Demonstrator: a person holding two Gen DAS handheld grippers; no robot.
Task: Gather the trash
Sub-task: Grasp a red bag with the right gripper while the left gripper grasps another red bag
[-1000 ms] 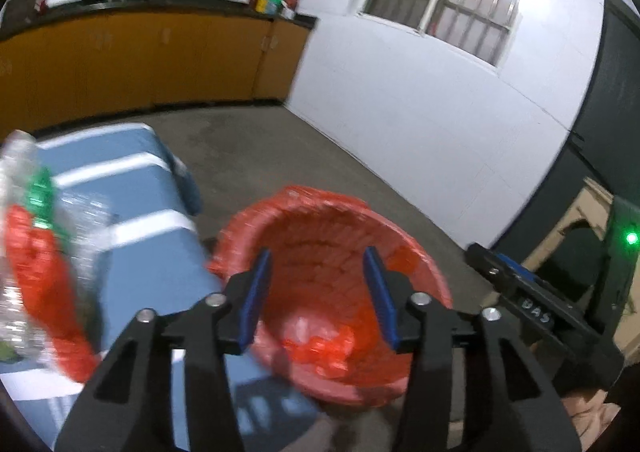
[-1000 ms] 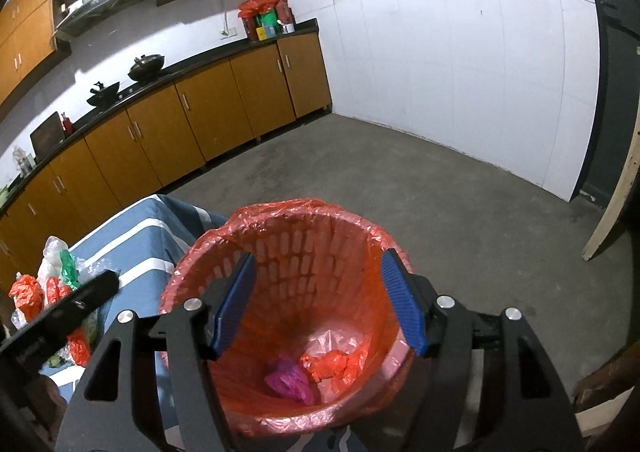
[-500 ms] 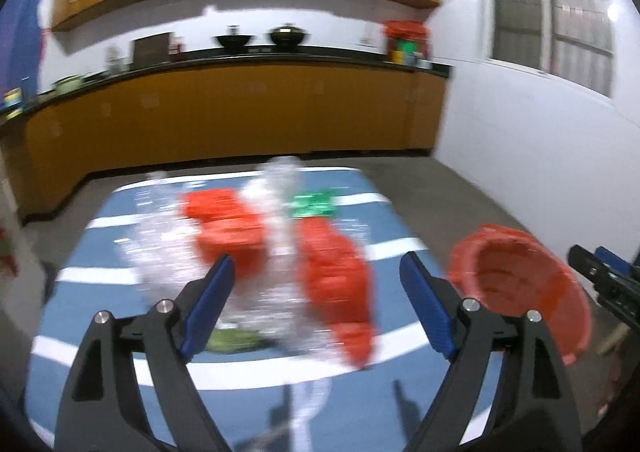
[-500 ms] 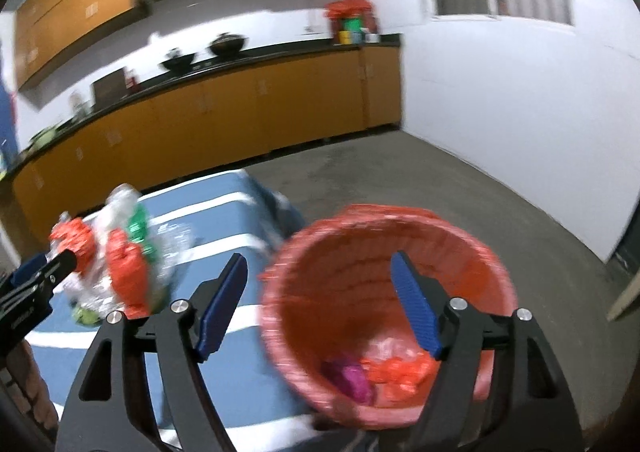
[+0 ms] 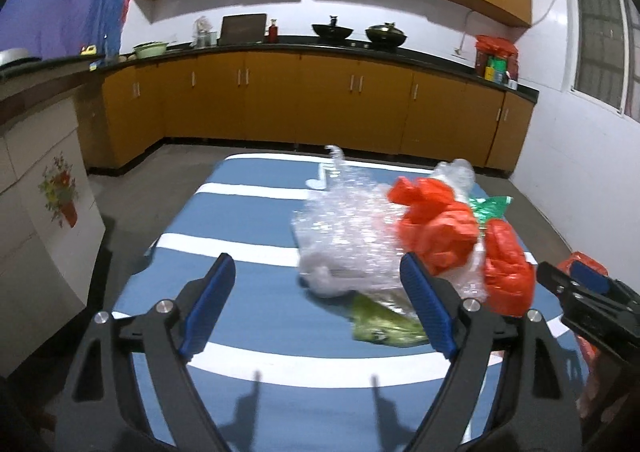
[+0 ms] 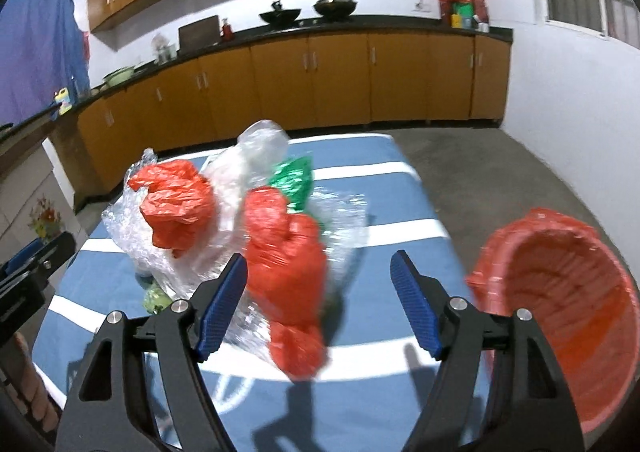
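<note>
A: How are the fingers of the left gripper (image 5: pixel 318 306) set?

B: They are spread wide apart and nothing is held. The same is seen on the right gripper (image 6: pixel 319 306): fingers apart, nothing clamped.

A: Where is the trash?

B: A trash pile (image 6: pixel 240 228) is heaped on the blue striped table (image 6: pixel 392 208). Red bags (image 5: pixel 438 230), crinkly clear plastic (image 5: pixel 344 236), a green wrapper (image 6: pixel 294 180) and a green scrap (image 5: pixel 380 322) are mixed in it. The pile is just past the right gripper's fingertips. In the left view it lies ahead, toward the right finger.

A: What could go wrong?

B: The plastic looks thin and slippery, so only a corner might be pinched, and the rest could be dragged off the table. The pieces look tangled, so bits could be dropped on the floor on the way. If the bin were bumped, it might be tipped, since it looks light.

A: And the bin?

B: A red basket (image 6: pixel 560 332) lined with a red bag is seen just beside the table's right edge. Its bottom is hidden here, so what is inside cannot be told.
</note>
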